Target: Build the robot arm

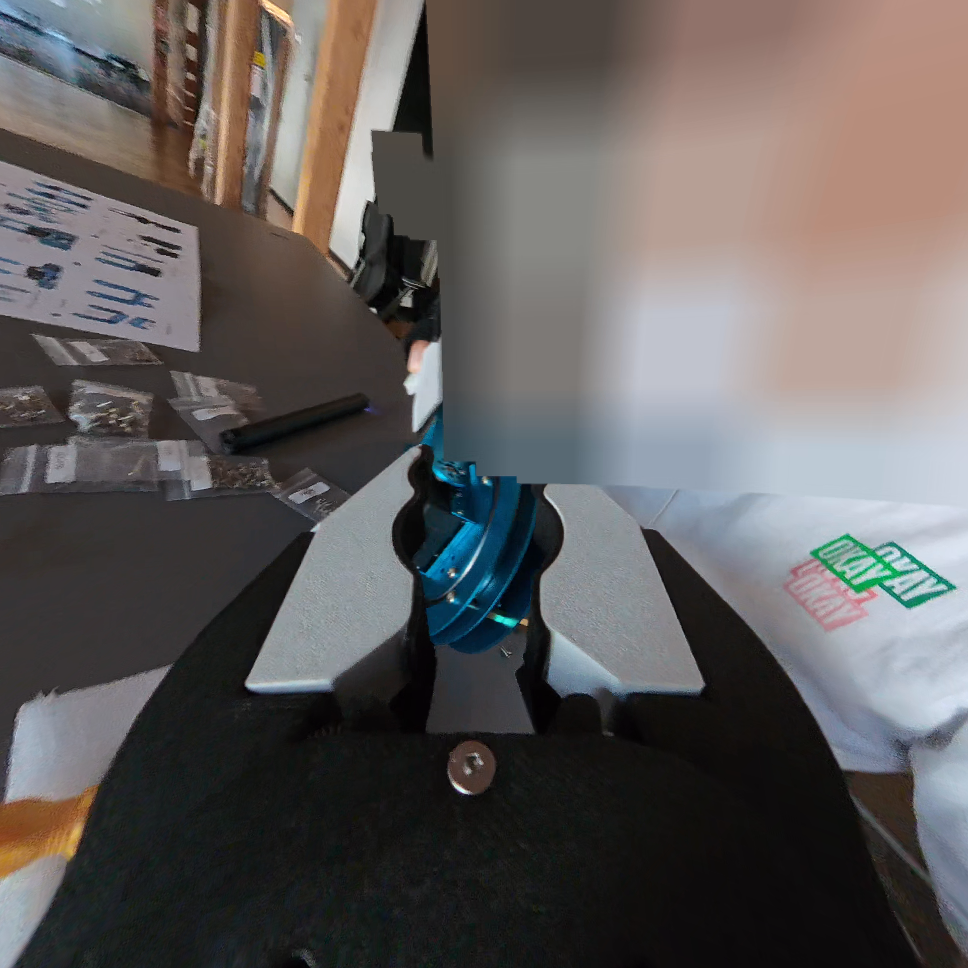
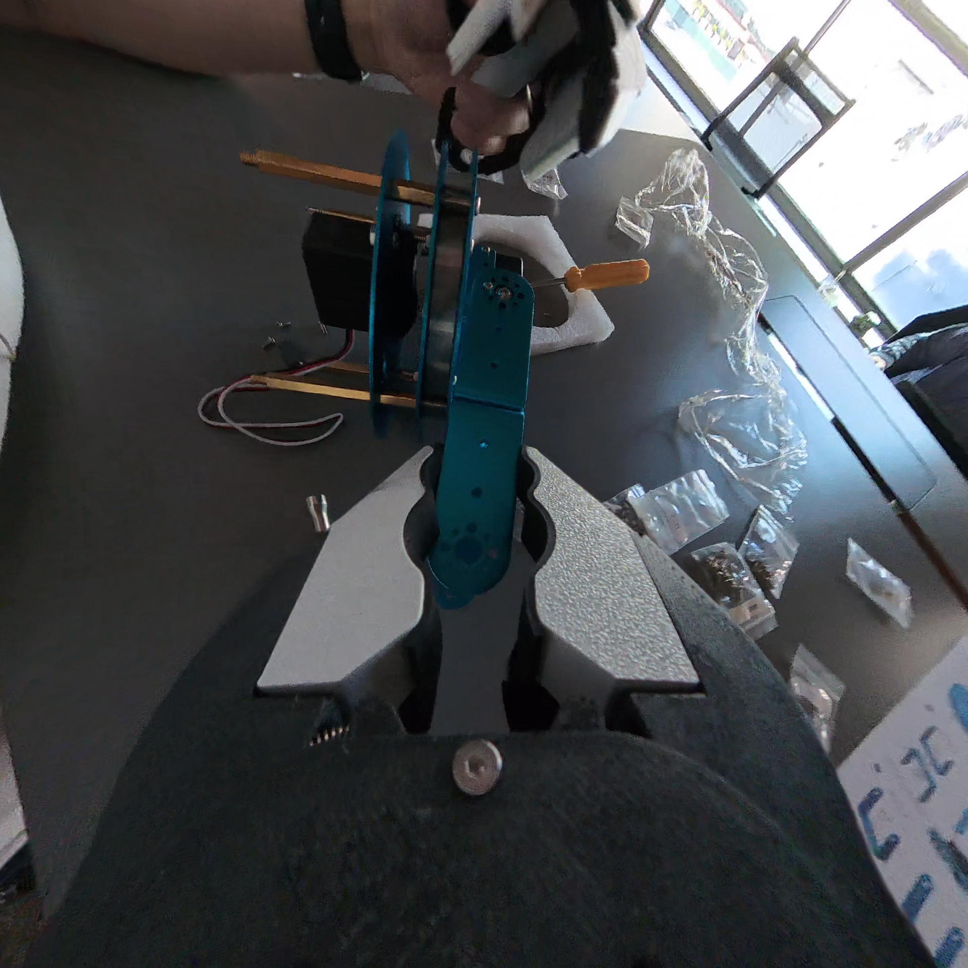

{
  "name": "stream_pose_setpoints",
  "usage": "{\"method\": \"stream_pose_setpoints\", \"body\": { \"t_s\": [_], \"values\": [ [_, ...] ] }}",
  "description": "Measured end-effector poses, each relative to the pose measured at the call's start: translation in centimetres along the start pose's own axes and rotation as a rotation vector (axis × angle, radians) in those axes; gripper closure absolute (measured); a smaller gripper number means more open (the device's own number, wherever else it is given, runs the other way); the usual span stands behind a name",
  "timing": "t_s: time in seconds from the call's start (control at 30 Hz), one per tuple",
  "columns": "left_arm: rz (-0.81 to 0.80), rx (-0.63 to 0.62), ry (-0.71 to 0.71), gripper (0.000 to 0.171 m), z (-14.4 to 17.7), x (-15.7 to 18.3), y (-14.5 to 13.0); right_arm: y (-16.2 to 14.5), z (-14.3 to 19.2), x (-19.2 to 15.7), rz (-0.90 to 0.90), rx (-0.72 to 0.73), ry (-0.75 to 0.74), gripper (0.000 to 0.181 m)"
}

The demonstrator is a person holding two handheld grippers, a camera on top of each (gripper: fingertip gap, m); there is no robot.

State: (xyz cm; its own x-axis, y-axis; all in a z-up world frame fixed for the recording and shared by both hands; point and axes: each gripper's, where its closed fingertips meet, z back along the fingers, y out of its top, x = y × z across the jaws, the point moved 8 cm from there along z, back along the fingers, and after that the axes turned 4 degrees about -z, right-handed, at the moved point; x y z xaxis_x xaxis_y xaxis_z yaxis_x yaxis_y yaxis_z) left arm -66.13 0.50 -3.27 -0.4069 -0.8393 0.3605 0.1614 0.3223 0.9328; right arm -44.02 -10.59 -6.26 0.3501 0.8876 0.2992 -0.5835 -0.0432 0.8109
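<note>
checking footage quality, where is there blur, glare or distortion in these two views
Left wrist view: a masking blur covers the upper right, and the printed sheet and parts bags are smeared. Right wrist view: the windows are blown out, the blue bracket is sharp, and the wide lens bends the table edge.

**Both tongs closed on a blue part**

The left tongs [image 1: 474, 529] fill the lower frame, jaws narrowed around the blue assembly [image 1: 471, 571]. The right tongs [image 2: 479, 503] pinch its blue bracket [image 2: 479, 503]. A bare hand [image 2: 419, 47] shows at top centre.
</note>
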Motion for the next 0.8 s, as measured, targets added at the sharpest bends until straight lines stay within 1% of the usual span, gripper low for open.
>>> {"method": "stream_pose_setpoints", "body": {
  "t_s": [0.03,0.1,0.17,0.27,0.3,0.43,0.57,0.67,0.7,0.8],
  "values": [
    [0.031,0.003,0.021,0.130,0.3,-0.4,-0.1,0.1,-0.1,0.1,0.027,-0.007,-0.007,0.155],
    [0.083,-0.029,0.053,0.131,0.2,-0.9,-0.6,0.3,-0.2,0.4,0.065,-0.006,-0.004,0.155],
    [0.126,-0.075,0.077,0.130,-0.3,-0.8,-1.4,0.6,-0.3,0.5,0.144,-0.009,-0.018,0.155],
    [0.201,-0.109,0.115,0.123,-0.8,-0.8,-2.6,1.2,-0.5,0.8,0.263,-0.009,-0.039,0.157],
    [0.243,-0.115,0.110,0.120,-1.0,-0.9,-3.0,1.5,-0.6,0.9,0.284,-0.005,-0.037,0.157],
    [0.428,-0.147,0.094,0.120,-1.2,-1.6,-4.6,2.0,-0.9,1.3,0.335,0.003,-0.016,0.157],
    [0.574,-0.129,0.042,0.116,-1.4,-1.8,-5.6,2.0,-1.0,1.6,0.363,0.004,-0.001,0.157],
    [0.641,-0.122,0.010,0.118,-2.0,-1.9,-6.1,2.0,-1.1,1.8,0.379,0.018,0.004,0.158],
    [0.659,-0.122,-0.004,0.123,-2.2,-2.0,-6.3,2.0,-1.2,1.9,0.378,0.025,0.006,0.158],
    [0.709,-0.108,-0.032,0.123,-2.4,-2.2,-6.5,1.8,-1.3,2.1,0.371,0.042,0.009,0.158]
  ]
}}
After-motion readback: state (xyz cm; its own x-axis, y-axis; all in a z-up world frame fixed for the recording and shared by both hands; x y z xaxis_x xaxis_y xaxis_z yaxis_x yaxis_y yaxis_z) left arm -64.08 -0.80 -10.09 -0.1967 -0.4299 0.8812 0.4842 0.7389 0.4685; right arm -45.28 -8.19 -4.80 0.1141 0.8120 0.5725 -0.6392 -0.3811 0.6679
